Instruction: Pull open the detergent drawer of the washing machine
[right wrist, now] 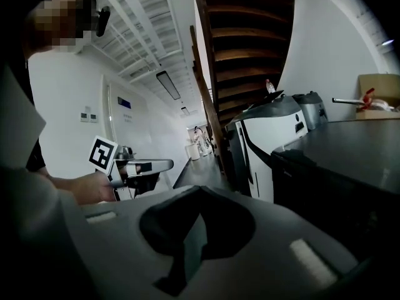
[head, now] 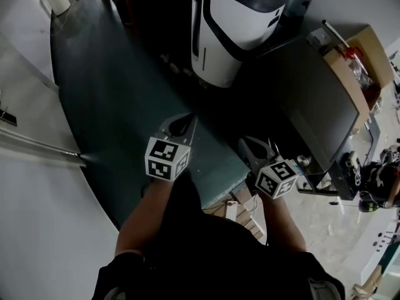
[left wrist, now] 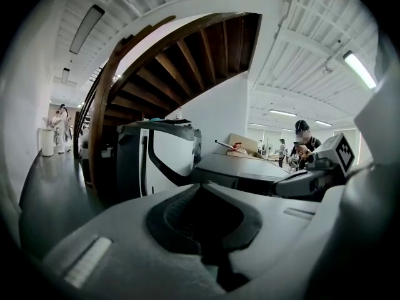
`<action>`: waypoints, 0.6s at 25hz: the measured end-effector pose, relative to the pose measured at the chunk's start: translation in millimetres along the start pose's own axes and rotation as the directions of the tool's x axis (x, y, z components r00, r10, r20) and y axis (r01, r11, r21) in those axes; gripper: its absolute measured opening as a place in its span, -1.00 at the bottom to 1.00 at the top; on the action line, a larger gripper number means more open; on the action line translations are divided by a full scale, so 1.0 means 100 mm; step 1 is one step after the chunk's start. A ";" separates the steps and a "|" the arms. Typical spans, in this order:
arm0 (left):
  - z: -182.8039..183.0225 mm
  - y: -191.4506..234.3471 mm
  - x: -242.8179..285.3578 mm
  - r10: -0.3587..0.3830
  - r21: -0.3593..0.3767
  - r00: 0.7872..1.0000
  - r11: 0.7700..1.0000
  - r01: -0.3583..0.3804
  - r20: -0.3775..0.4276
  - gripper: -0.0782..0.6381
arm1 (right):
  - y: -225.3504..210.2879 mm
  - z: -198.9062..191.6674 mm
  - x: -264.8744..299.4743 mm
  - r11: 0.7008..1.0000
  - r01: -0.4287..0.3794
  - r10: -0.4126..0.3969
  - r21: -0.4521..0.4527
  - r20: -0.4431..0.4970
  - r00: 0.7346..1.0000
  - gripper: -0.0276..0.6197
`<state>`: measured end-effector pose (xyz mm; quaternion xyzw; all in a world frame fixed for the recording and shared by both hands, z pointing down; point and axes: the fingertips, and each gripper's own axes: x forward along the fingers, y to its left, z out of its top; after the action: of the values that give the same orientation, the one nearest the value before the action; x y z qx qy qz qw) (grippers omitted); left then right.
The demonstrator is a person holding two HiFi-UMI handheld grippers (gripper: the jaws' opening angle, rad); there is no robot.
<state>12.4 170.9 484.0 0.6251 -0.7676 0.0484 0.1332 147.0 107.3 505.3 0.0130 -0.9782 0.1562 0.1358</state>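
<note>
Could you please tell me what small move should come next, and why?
Probably step the right gripper forward toward the dark machine and part its jaws. Both it and the left gripper are shut, empty and short of the machine, and no drawer shows yet.

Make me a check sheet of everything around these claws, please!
Surface: dark floor, bare below the claws.
Job's things: dark box-shaped appliance, possibly the washer; no detergent drawer seen.
Clutter: open cardboard box holding odds and ends.
Grippers: left claw shut, empty; right claw shut, empty.
Cables: nothing seen.
Surroundings: wooden staircase, white-and-black machine, people far off.
</note>
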 end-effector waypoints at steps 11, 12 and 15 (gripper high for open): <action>0.56 1.13 0.74 -0.125 -0.033 0.983 0.992 0.121 -0.137 -0.75 | -0.28 1.34 1.38 0.998 0.055 -0.055 -0.016 -0.006 0.998 -0.91; 0.61 1.15 0.77 -0.131 -0.031 0.982 0.991 0.128 -0.135 -0.75 | -0.32 1.33 1.40 0.998 0.065 -0.066 -0.010 -0.019 0.998 -0.91; 0.67 1.22 0.84 -0.143 -0.046 0.980 0.989 0.137 -0.139 -0.75 | -0.46 1.25 1.43 0.993 0.110 -0.108 0.034 -0.056 0.993 -0.91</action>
<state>-131.4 101.6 452.8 0.6699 -0.7110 0.0692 0.2020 -20.0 27.6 443.1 0.0648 -0.9690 0.1671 0.1702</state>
